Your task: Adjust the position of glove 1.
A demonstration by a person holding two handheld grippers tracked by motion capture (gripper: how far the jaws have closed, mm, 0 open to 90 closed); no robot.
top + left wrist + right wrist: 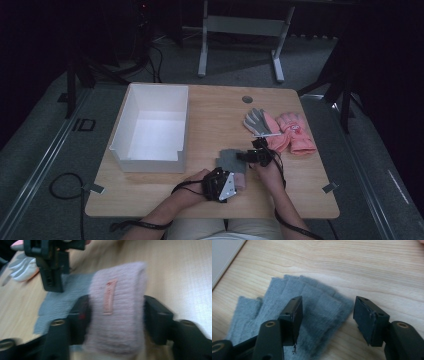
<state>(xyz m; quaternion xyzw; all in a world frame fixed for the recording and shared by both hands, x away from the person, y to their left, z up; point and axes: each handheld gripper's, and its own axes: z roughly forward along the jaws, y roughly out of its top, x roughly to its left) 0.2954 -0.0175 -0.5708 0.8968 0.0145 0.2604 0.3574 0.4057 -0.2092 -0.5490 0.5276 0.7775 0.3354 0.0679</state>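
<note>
A knit glove lies on the wooden table [215, 110] near the front edge, with grey fingers [230, 159] and a pink cuff [241, 181]. My left gripper [236, 182] is shut on that pink cuff [117, 290], which fills the gap between its jaws and carries a small pink label. My right gripper [245, 156] stands open just above the grey fingers [287, 290]. One of its jaws hangs over the knit, the other over bare wood, and neither pad presses. In the left gripper view, the right gripper [51, 277] hangs over the grey part [57, 305].
An empty white box [131, 115] with a cut-out front stands at the table's left. At the right lie a grey-and-white glove [257, 121] and pink gloves [295, 132]. A round cable hole [247, 99] sits near the far edge.
</note>
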